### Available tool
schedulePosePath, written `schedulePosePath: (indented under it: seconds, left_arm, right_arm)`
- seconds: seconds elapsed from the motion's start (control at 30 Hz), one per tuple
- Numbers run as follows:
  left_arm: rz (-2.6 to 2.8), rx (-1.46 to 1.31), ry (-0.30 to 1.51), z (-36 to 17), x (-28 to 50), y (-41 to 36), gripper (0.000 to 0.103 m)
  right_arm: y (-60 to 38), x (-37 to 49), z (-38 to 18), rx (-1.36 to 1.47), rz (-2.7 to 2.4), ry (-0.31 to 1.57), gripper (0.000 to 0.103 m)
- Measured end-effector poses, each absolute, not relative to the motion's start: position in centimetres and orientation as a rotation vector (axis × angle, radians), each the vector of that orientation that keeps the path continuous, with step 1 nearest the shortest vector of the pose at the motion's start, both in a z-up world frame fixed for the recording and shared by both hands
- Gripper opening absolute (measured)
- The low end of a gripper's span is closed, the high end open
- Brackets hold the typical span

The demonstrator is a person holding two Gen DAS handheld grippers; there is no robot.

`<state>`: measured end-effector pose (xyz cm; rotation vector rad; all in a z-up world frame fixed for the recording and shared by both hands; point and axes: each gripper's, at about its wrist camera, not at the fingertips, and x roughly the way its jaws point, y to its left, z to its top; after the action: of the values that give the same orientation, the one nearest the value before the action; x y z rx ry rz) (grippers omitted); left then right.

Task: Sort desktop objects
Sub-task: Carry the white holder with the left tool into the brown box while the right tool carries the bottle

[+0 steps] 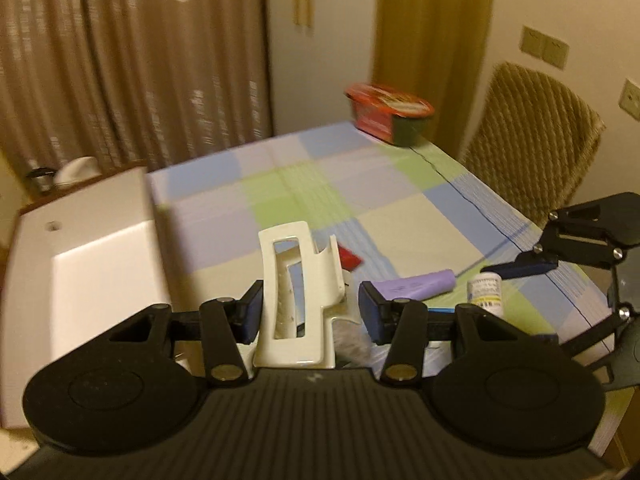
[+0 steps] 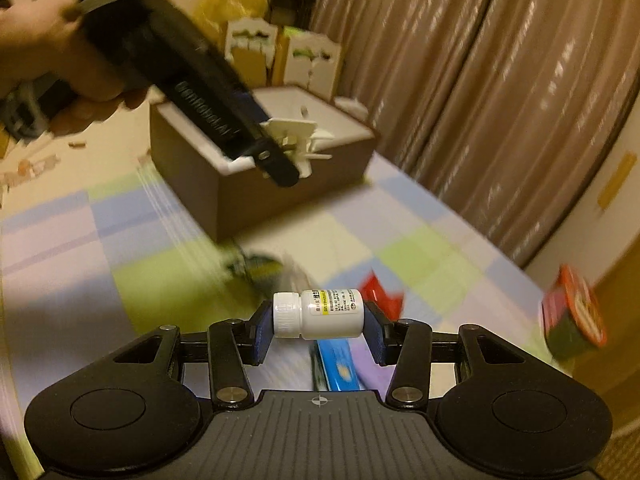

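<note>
A cream hollow plastic clip (image 1: 294, 292) stands upright, off the bench, beside the white box (image 1: 80, 240). A white pill bottle (image 2: 319, 314) lies sideways, cap left. A purple tube (image 1: 420, 283) rests on the checked cloth, a red instant-noodle bowl (image 1: 390, 114) far right.

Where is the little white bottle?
The little white bottle lies sideways between the right gripper pads, lifted above the checked tablecloth, in the right wrist view.

We note the right gripper (image 2: 318, 326) clamped endwise on a small white plastic pill bottle w/ ribbed cap (image 2: 319, 314), held sideways above the pastel checked tablecloth (image 2: 168, 280). Upper left, a hand (image 2: 60, 64) carries the left gripper (image 2: 276, 156), gripping a white plastic bracket (image 2: 298, 138) over an open white box (image 2: 224, 184). Background blurred.
</note>
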<state>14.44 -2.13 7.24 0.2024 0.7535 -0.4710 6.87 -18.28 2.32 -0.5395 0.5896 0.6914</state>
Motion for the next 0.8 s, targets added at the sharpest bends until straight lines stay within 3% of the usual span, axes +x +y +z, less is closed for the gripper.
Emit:
schedulePosePath:
  seconds: [0.53, 0.8]
  left_arm:
    - [-0.174, 0.117, 0.713, 10.4, 8.8, 12.4, 0.044]
    - [-0.120, 0.091, 0.728, 9.9, 8.9, 15.9, 0.044]
  right_arm:
    - [-6.4, 8.6, 4.8, -0.442, 0.815, 0.487, 0.046]
    - [-2.1, 10.7, 5.3, -0.432, 0.788, 0.514, 0.046]
